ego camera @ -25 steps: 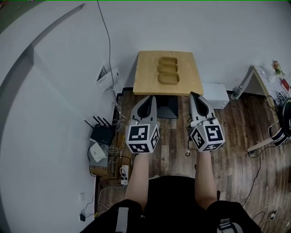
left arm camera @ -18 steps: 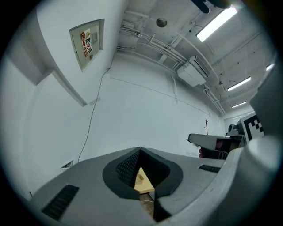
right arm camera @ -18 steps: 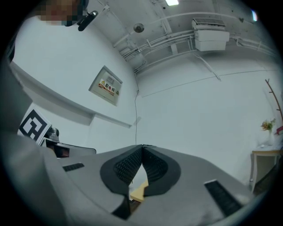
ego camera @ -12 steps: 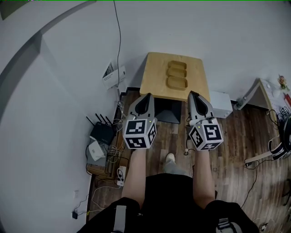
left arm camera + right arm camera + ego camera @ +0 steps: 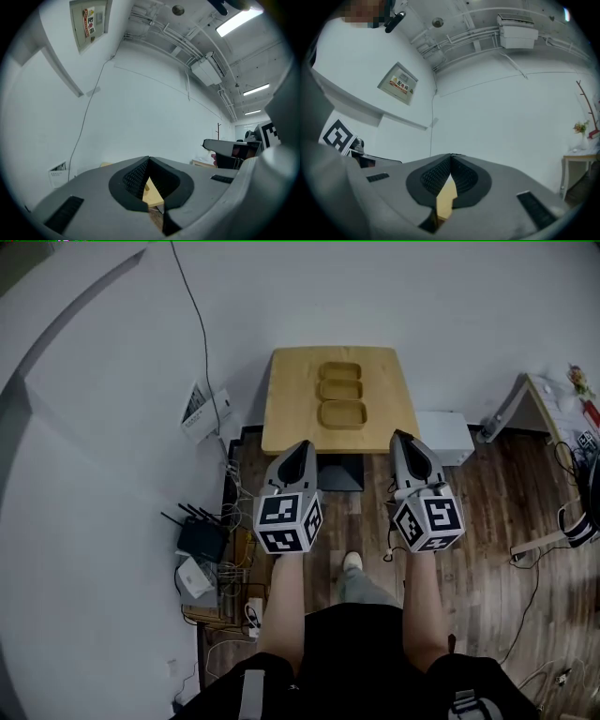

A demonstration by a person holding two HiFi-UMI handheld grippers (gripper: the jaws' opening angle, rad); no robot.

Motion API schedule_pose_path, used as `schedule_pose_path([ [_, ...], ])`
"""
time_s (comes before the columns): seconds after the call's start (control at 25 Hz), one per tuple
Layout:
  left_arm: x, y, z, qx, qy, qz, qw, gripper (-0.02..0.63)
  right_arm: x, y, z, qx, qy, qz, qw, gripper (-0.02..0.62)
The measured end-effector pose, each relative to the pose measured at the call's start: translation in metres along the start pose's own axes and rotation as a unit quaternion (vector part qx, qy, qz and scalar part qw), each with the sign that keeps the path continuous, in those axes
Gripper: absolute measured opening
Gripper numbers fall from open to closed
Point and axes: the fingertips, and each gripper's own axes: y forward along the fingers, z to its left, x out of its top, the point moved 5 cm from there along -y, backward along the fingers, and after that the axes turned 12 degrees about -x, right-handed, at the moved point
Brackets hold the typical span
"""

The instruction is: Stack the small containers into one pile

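Ok, both grippers up in front of the person, task not begun. Left gripper [image 5: 302, 447] pressed closed w/ nothing in it: the left gripper view shows its ribbed pads meeting at the tip, only a sliver of tabletop seen thru the gap lower down. Right gripper [image 5: 401, 438] same, clenched and empty per the right gripper view. Both hang over the wood floor [image 5: 487, 512], short of the table [image 5: 291, 399], which sits at 12 o'clock from them. Three small containers lie in a row down the table's middle: near container [image 5: 343, 414], middle container [image 5: 341, 390], far container [image 5: 340, 371], each just beside the next, maybe touching, can't tell. None stacked yet, all look empty. Judging by look: shallow oblong trays, tan like the table, prob wood or bamboo, so light, stiff, not fragile, w/ a smooth rim that could slip in the pads. Best hold prob a pinch over one side wall, one pad inside and one outside, near the mid of a long side so it doesn't tip. Being light, they may skid on the tabletop if nudged, so the other gripper could steady the base one. Routers [image 5: 199, 540] and cables on the floor at 8 o'clock, well apart.
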Motion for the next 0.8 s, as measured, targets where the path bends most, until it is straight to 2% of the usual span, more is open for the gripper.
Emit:
schedule_pose_path([
  [0.2, -0.054, 0.063, -0.004, -0.025, -0.02, 0.071, 0.997, 0.011, -0.052, 0.029, -0.061, -0.054, 0.025, 0.065, 0.996, 0.005],
  [0.36, -0.072, 0.097, 0.018, -0.01, -0.036, 0.092, 0.995, 0.011, -0.085, 0.068, -0.069, -0.04, 0.031, 0.099, 0.994, 0.003],
  [0.64, -0.039, 0.147, 0.048, 0.025, -0.011, 0.084, 0.9961, 0.011, -0.074, 0.147, -0.075, 0.005, 0.052, 0.079, 0.996, 0.003],
  [0.8, -0.022, 0.166, 0.051, 0.036, 0.004, 0.073, 0.9966, 0.011, -0.06, 0.177, -0.088, 0.018, 0.056, 0.062, 0.996, 0.003],
])
